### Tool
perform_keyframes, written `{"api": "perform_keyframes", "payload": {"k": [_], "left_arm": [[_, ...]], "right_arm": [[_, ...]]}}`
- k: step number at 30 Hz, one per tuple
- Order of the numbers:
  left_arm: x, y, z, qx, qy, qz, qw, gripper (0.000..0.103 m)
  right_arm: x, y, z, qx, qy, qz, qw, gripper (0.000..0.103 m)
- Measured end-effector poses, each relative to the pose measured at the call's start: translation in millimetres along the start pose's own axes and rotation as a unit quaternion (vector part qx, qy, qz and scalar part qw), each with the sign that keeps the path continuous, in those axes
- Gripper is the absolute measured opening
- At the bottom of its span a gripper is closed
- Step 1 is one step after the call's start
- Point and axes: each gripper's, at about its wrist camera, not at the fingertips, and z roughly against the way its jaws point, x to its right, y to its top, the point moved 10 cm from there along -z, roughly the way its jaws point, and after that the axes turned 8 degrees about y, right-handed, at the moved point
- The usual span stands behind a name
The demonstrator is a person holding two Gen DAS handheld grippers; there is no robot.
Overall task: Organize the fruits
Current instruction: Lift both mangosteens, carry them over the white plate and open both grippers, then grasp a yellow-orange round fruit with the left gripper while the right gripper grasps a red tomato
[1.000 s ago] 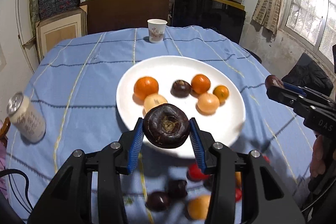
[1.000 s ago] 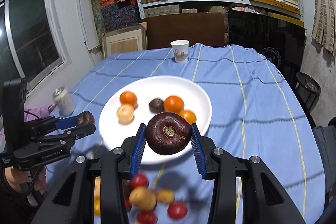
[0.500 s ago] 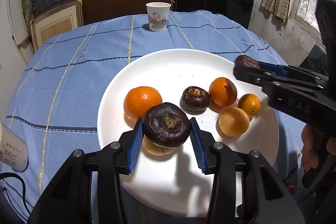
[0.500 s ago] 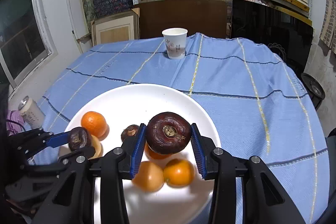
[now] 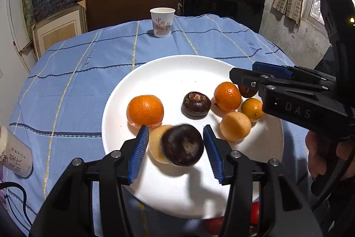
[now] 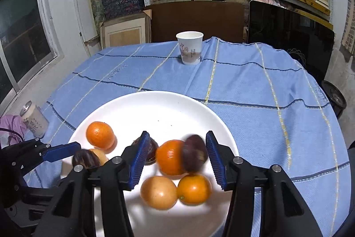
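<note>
A white plate (image 5: pixel 177 72) on the blue cloth holds several oranges, pale yellow fruits and a dark brown fruit (image 5: pixel 196 101). My left gripper (image 5: pixel 175 129) hangs over the plate's near side with its jaws opening. A blurred dark brown fruit (image 5: pixel 182 144) sits loose between the pads, touching neither, over a pale fruit (image 5: pixel 155 143). My right gripper (image 6: pixel 177 137) is also opening above the plate (image 6: pixel 155 108). Its dark fruit (image 6: pixel 195 152) is blurred, clear of the pads, beside an orange (image 6: pixel 169 157). Each gripper shows in the other's view.
A paper cup (image 5: pixel 162 22) stands at the table's far side. A drink can (image 6: pixel 33 119) stands left of the plate. Red fruits (image 5: pixel 213 224) lie on the cloth by the plate's near rim. A person's hand (image 5: pixel 317 154) holds the right gripper.
Both grippers came in over the plate, each shut on a dark fruit. Now both sets of jaws have spread and the two fruits have slipped free, dropping toward the plate.
</note>
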Motion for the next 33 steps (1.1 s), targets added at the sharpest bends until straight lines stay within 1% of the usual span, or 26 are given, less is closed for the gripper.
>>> {"api": "perform_keyframes", "payload": {"k": [2, 4, 6, 9, 11, 12, 13, 16, 19, 21, 26, 27, 28, 29, 30, 31, 33], "left_arm": [[2.1, -1.9, 8.5, 0.002, -0.001, -0.001, 1.0, 0.053], [2.3, -3.5, 18.6, 0.01, 0.003, -0.002, 0.9999, 0.065], [2.0, -4.8, 33.0, 0.023, 0.007, -0.003, 0.9997, 0.071], [1.5, -11.4, 57.5, 0.037, 0.008, -0.005, 0.9993, 0.073], [1.2, -19.0, 72.7, 0.041, 0.005, -0.006, 0.9991, 0.075], [1.0, -24.2, 80.3, 0.043, 0.003, -0.006, 0.999, 0.078], [1.5, -33.0, 89.4, 0.045, 0.0, -0.006, 0.999, 0.079], [5.3, -61.1, 105.7, 0.041, -0.01, -0.014, 0.999, 0.081], [12.2, -101.6, 114.9, 0.027, -0.015, -0.029, 0.9991, 0.081], [16.0, -130.0, 117.6, 0.015, -0.014, -0.036, 0.9991, 0.081], [26.8, -167.2, 119.0, 0.01, -0.009, -0.05, 0.9986, 0.081], [29.8, -170.0, 117.5, 0.01, -0.009, -0.054, 0.9985, 0.079], [34.6, -172.9, 117.0, 0.01, -0.01, -0.058, 0.9982, 0.068], [39.7, -173.1, 117.2, 0.014, -0.018, -0.061, 0.9979, 0.064], [43.8, -172.8, 117.6, 0.016, -0.02, -0.065, 0.9975, 0.058], [48.9, -172.1, 118.7, 0.022, -0.018, -0.073, 0.997, 0.054], [57.5, -172.2, 118.1, 0.023, -0.019, -0.082, 0.9962, 0.053]], "right_arm": [[-2.4, -0.9, 10.0, 0.004, -0.002, 0.001, 1.0, 0.053], [-5.9, -2.9, 22.1, 0.009, -0.002, 0.002, 1.0, 0.053], [-10.1, -6.5, 36.5, 0.014, -0.001, 0.001, 1.0, 0.053], [-16.0, -13.8, 56.7, 0.019, 0.001, 0.0, 1.0, 0.053], [-22.7, -25.2, 76.4, 0.023, 0.007, -0.001, 1.0, 0.053], [-24.4, -29.1, 82.2, 0.024, 0.008, -0.001, 1.0, 0.053], [-27.3, -37.8, 91.8, 0.026, 0.009, -0.002, 1.0, 0.053], [-32.8, -67.7, 113.0, 0.025, 0.015, -0.01, 1.0, 0.053], [-36.0, -105.4, 125.6, 0.016, 0.02, -0.026, 0.999, 0.053], [-36.1, -132.1, 130.6, 0.006, 0.015, -0.037, 0.999, 0.053], [-40.4, -176.8, 136.1, -0.01, 0.013, -0.052, 0.999, 0.053], [-39.9, -182.7, 137.1, -0.012, 0.012, -0.054, 0.998, 0.053], [-39.8, -187.7, 138.0, -0.014, 0.01, -0.056, 0.998, 0.053], [-39.0, -190.9, 139.4, -0.016, 0.009, -0.058, 0.998, 0.053], [-38.0, -192.7, 141.2, -0.016, 0.009, -0.061, 0.998, 0.053], [-36.1, -194.2, 143.9, -0.014, 0.007, -0.065, 0.998, 0.053], [-31.8, -195.2, 149.5, -0.008, 0.0, -0.069, 0.998, 0.053]]}}
